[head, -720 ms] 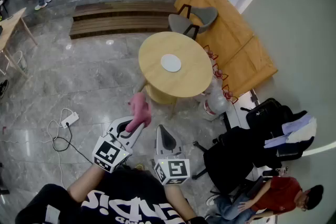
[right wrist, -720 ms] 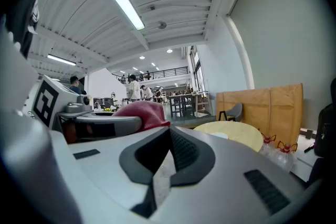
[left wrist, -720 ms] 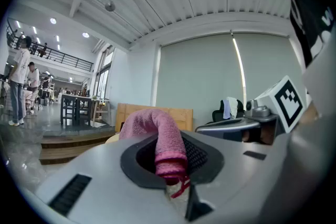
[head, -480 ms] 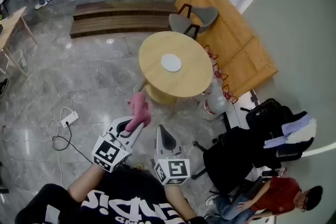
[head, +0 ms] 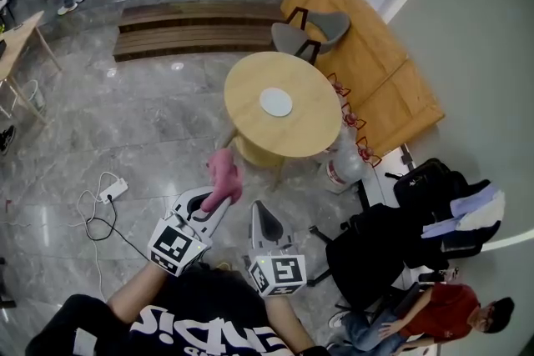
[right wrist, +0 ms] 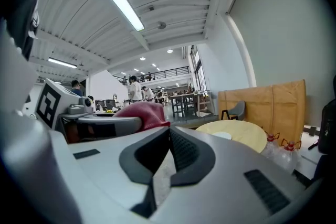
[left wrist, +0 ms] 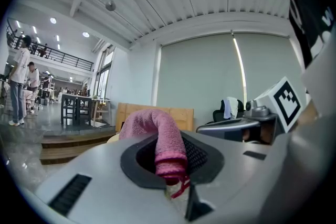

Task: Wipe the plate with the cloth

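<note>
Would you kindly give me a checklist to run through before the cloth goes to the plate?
1. Cloth gripped in left claw: ok, jaws shut on it.
2. Right claw free: ok, shut and empty.
3. Plate lying flat on the round table: ok.
4. Plate clear of other things: ok, it sits alone on the table.
5. Claws over the plate: not ok, both are short of the table.
6. Dirt on the plate: cannot tell.
</note>
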Demonstrator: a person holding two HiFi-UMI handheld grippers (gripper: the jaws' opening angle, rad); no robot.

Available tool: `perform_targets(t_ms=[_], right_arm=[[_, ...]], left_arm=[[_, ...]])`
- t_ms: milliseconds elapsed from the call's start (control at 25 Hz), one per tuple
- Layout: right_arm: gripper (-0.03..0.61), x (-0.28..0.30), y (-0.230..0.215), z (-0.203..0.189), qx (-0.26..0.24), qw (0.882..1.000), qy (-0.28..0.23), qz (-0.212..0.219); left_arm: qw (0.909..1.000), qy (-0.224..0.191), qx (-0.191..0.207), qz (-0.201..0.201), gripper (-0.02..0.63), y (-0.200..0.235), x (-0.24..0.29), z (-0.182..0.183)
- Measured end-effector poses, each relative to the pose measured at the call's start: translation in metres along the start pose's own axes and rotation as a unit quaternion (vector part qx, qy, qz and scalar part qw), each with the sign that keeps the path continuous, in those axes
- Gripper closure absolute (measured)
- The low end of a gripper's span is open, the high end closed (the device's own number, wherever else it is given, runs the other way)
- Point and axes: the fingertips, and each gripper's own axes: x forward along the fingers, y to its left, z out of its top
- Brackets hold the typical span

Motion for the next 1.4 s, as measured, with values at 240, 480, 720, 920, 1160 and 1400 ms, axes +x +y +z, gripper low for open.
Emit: perform_targets(t_ms=[240,480,720,920,1160,1400], right_arm=[[0.557,0.007,0.0,-0.002,0.004,1.0,0.001,-0.01],[0.557,0.017,0.014,-0.003,0.001,1.0,-0.004,-0.019],[0.557,0.026,0.02,-0.01,0.008,0.999,-0.005,-0.034],[0.557,0.03,0.026,-0.016,0.006,0.999,0.002,-0.041],[0.557,0.038,0.024,-0.017,0.003,0.999,0.007,-0.051],[0.557,0.049,0.006,-0.019,0.007,0.998,0.006,-0.063]], left_arm=[[1.0,0.003,0.003,-0.004,0.561,0.012,-0.003,-0.001],[0.9999,0.004,0.001,-0.01,0.561,0.026,-0.015,-0.005],[0.9999,0.004,-0.004,-0.014,0.561,0.043,-0.02,-0.012],[0.9998,0.008,-0.007,-0.017,0.561,0.049,-0.026,-0.019],[0.9994,0.012,-0.017,-0.027,0.561,0.056,-0.022,-0.028],[0.999,0.012,-0.021,-0.038,0.561,0.06,-0.001,-0.032]])
